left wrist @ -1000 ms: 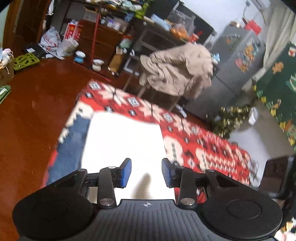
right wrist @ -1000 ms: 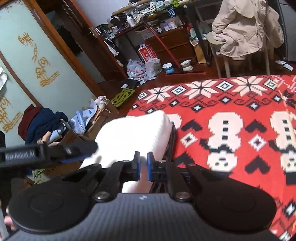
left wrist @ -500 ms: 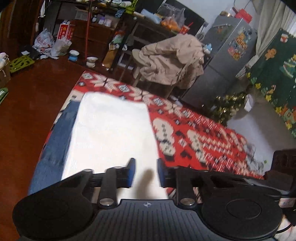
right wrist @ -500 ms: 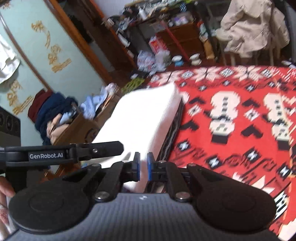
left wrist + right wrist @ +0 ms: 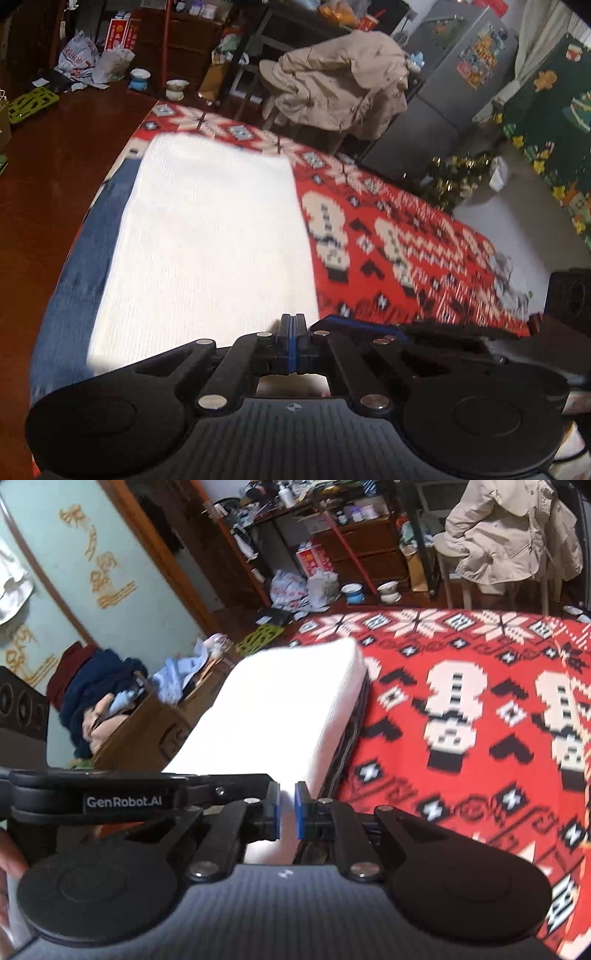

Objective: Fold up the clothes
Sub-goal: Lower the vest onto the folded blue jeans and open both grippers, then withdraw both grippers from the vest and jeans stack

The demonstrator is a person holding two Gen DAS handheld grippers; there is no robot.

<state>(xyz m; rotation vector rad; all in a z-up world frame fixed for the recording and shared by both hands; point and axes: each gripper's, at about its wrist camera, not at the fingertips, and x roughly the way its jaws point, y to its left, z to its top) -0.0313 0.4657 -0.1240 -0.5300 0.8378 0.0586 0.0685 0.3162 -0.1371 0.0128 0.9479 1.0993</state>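
Two grippers we hold side by side at the near short edge of one white folded cloth [image 5: 207, 240] lying lengthwise away on jeans [image 5: 85, 251]: left gripper [image 5: 293, 325] fully together, right gripper [image 5: 287, 805] pinching that edge.

A lived-in home: fridge [image 5: 454, 92] with magnets, coat-draped chair [image 5: 332, 92], cluttered wooden drawers [image 5: 362, 550].
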